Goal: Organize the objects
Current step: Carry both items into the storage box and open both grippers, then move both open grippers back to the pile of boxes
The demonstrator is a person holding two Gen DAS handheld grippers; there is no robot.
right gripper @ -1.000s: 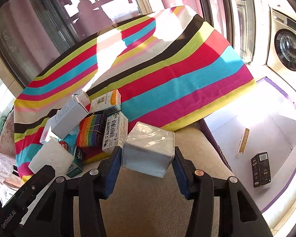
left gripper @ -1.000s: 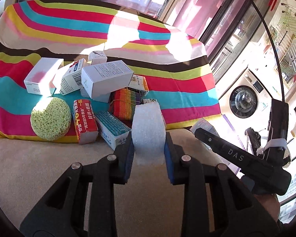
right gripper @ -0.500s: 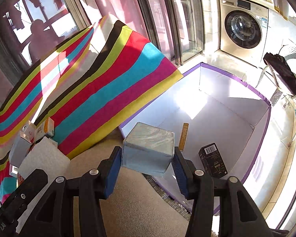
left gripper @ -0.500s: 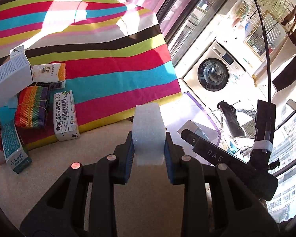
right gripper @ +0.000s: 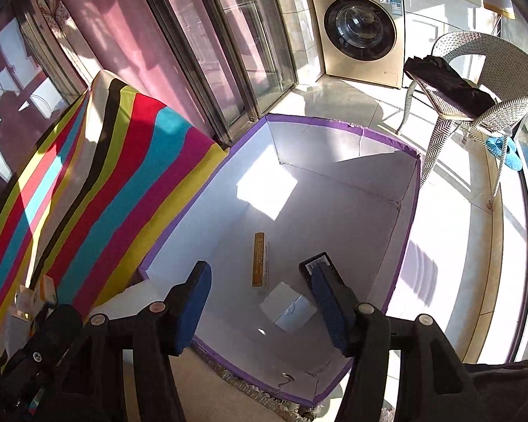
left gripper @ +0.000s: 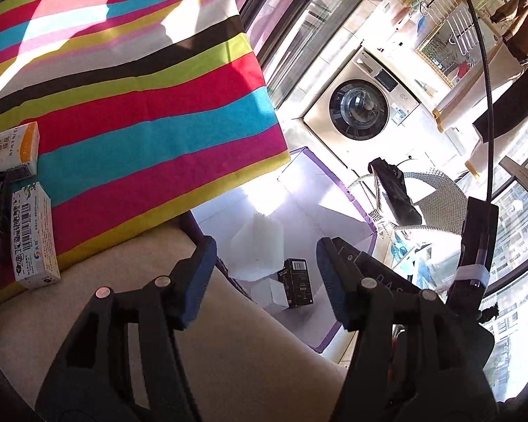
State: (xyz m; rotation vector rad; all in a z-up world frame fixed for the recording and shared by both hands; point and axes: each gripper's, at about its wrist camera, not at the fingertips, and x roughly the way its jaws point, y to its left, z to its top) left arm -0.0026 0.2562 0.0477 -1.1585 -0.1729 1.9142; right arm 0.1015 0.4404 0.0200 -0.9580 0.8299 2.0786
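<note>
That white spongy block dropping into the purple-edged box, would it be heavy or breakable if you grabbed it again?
The white foam block looks grainy and porous, so it is probably very light for its size. It likely squashes a little between pads rather than cracking. Its flat faces suggest it would slide, not roll, on the box floor.

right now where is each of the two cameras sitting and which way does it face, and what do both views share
Left wrist: sits on the left gripper, looking down past the striped cloth into the purple-edged box; its own opening jaws show, the white foam block loose below, and the right gripper's body beside them.
Right wrist: sits on the right gripper, facing down into the same box; its opening jaws show, the pale blue packet free below.
Shared: box, black carton, washing machine, cloth.
</note>
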